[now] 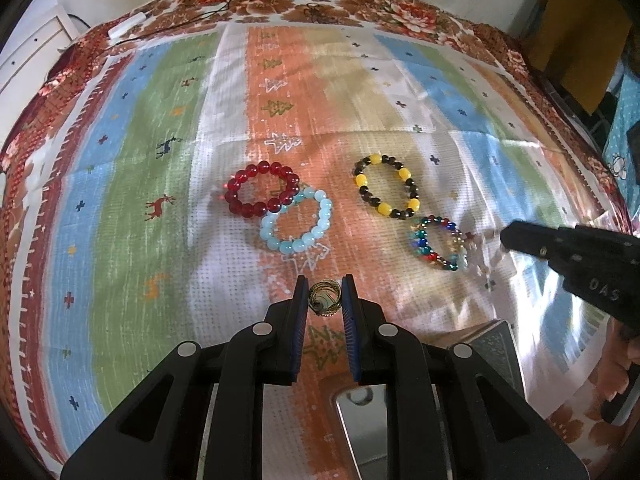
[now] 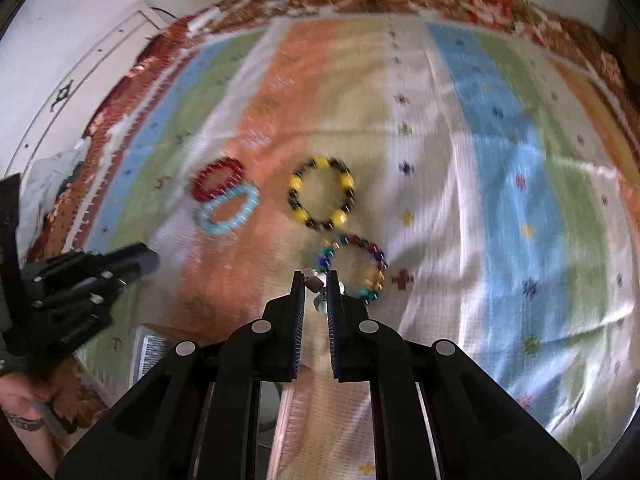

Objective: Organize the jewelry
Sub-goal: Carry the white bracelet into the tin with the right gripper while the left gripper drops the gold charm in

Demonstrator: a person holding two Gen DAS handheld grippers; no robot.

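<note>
Ring, gold and coiled, sits pinched between the left gripper jaws at their tips; small, hard and slippery, best held across its band. The right gripper jaws are closed on a small charm-like piece, multicoloured bracelet just beyond

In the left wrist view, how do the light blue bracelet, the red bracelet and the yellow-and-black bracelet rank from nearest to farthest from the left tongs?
1. Light blue bracelet: nearest, just beyond the left tongs, slightly left.
2. Red bracelet and yellow-and-black bracelet: both farther, one up-left, one up-right; too close to call.
</note>
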